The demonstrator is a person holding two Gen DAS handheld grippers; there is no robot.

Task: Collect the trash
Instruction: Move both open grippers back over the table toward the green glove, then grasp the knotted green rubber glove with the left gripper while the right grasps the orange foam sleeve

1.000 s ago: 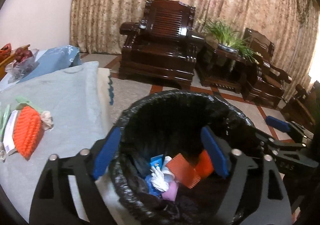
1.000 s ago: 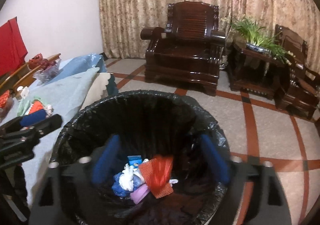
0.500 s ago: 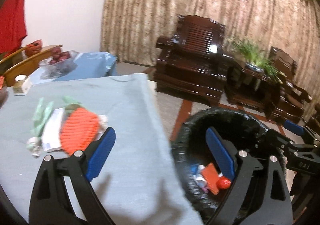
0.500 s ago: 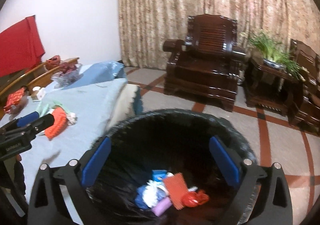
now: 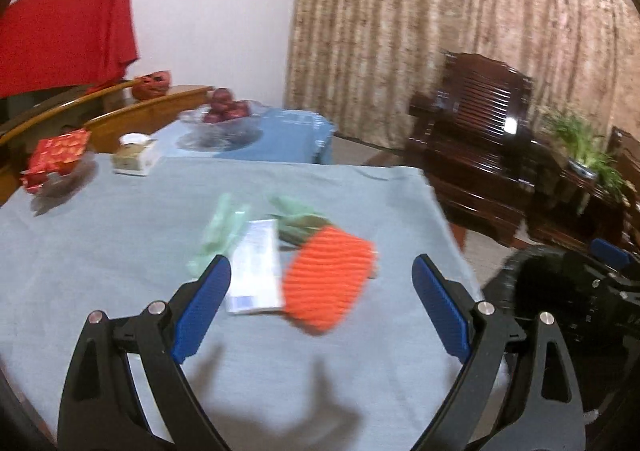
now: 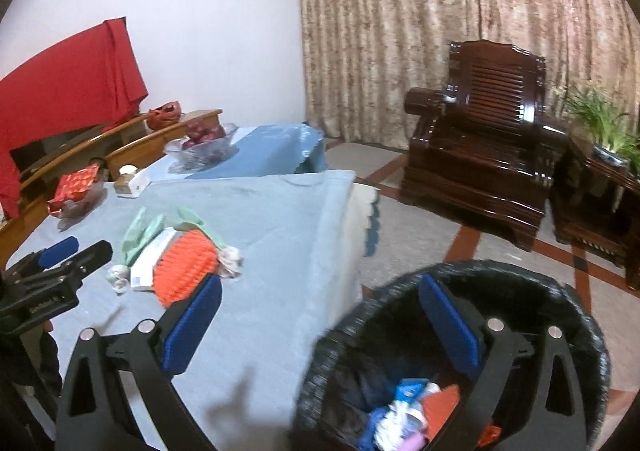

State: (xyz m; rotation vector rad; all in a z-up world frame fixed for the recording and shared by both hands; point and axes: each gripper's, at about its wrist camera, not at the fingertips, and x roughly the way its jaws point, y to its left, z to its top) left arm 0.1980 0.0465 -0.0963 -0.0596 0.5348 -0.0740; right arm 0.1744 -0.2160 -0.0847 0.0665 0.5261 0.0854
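Observation:
A pile of trash lies on the grey-blue tablecloth (image 5: 100, 243): an orange ribbed wrapper (image 5: 328, 283), a white packet (image 5: 256, 271) and pale green wrappers (image 5: 220, 227). The pile also shows in the right wrist view, with the orange wrapper (image 6: 184, 267) on top. My left gripper (image 5: 320, 303) is open and empty, just in front of the pile above the table. My right gripper (image 6: 320, 315) is open and empty, between the table edge and the black-lined trash bin (image 6: 576, 315), which holds several pieces of trash (image 6: 404, 411).
A glass bowl of red fruit (image 5: 224, 115), a small white box (image 5: 132, 155) and a red packet (image 5: 56, 155) stand at the table's far side. Dark wooden armchairs (image 6: 480, 131) and a plant (image 6: 600, 127) stand on the floor beyond the bin.
Both grippers have swung left from over the bin toward the table. The left one now faces the trash pile; the right one sits at the bin's left rim.

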